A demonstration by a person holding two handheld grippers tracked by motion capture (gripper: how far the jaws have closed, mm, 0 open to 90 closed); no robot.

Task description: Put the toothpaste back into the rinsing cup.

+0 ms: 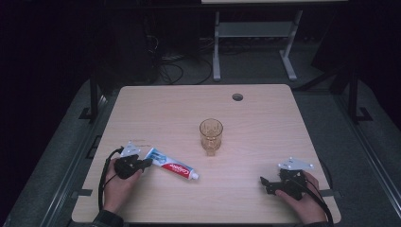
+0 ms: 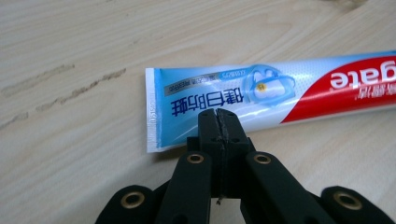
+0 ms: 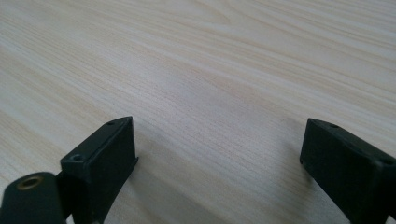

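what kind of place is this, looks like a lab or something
Probably a lab or workshop set up for recording, not a home: a bare wooden table with a cable hole, loose cables on the dark floor, and another desk's metal legs behind.

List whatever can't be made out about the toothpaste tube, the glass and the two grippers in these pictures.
- Toothpaste tube: in the left gripper view its cap end is cut off by the right edge.
- Left gripper: jaws shut in front of the tube's flat end; whether they touch it cannot be told.
- Glass: too small in the high view to tell whether it holds anything.
- Right gripper: the far jaw is cut off by the right edge in its own view.
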